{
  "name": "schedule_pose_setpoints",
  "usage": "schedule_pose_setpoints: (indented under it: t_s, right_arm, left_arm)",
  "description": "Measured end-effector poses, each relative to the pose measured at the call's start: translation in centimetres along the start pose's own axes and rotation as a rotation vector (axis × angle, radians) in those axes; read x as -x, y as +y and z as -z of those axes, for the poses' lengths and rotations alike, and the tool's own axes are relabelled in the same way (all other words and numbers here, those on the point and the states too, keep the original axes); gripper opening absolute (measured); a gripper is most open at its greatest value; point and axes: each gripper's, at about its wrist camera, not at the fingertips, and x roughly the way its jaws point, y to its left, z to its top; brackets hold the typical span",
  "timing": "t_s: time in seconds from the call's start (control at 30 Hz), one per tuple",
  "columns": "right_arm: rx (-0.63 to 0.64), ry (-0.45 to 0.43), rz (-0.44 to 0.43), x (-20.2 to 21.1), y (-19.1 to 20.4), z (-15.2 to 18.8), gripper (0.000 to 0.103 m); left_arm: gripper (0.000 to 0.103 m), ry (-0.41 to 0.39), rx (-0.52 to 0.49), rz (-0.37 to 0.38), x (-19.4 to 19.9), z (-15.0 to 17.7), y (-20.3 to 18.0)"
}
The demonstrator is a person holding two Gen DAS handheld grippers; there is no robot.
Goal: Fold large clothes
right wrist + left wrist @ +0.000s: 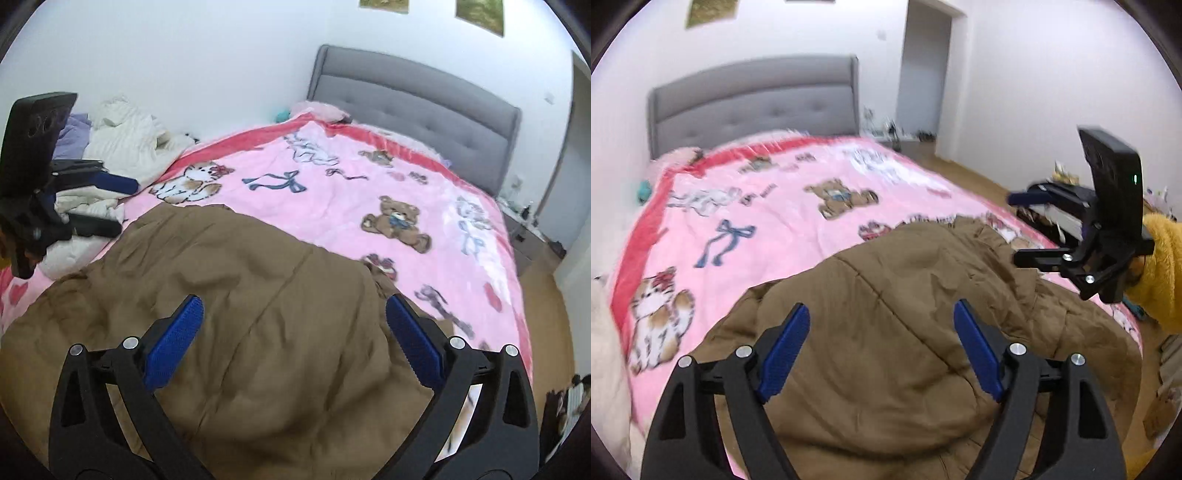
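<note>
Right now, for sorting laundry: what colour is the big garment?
Plain brown, clearest from the right wrist.

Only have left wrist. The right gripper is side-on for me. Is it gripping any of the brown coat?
Observer: No. The right gripper is open, blue pads wide apart, and the brown coat lies flat below them, unpinched.
Operator: What's to the left of my gripper? I just see a white blur at the frame edge.
Observer: A pile of white and lilac clothes at the bed's wall side, behind the left gripper.
</note>
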Motion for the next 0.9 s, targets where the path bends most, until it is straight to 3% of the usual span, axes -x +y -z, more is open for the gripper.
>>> schedule_pose_setpoints:
  t_s: [0.13, 0.23, 0.3, 0.63, 0.9]
  right_arm:
    - [-0.029, 0.095, -0.046, -6.1, -0.9, 0.0, 0.077]
    - [-0.021, 0.15, -0.012, -9.7, -1.0, 1.5, 0.081]
    - [-0.057, 0.15, -0.008, -10.2, -1.2, 2.4, 0.085]
    - [-0.068, 0.163, -0.005, -13.0, -1.4, 4.9, 0.086]
    - [-0.1, 0.201, -0.006, -12.4, -1.1, 4.5, 0.086]
  left_arm:
    - [0.079, 0.083, 0.06, 0.029, -5.4, 0.3, 1.3]
    - [0.079, 0.152, 0.15, 0.022, -8.6, 2.1, 3.0]
    - [0.079, 0.153, 0.154, 0.01, -9.3, 3.1, 3.3]
    - [0.079, 0.147, 0.112, -0.043, -11.5, 5.4, 3.0]
    - [0.079, 0.211, 0.095, -0.082, -11.3, 4.6, 2.4]
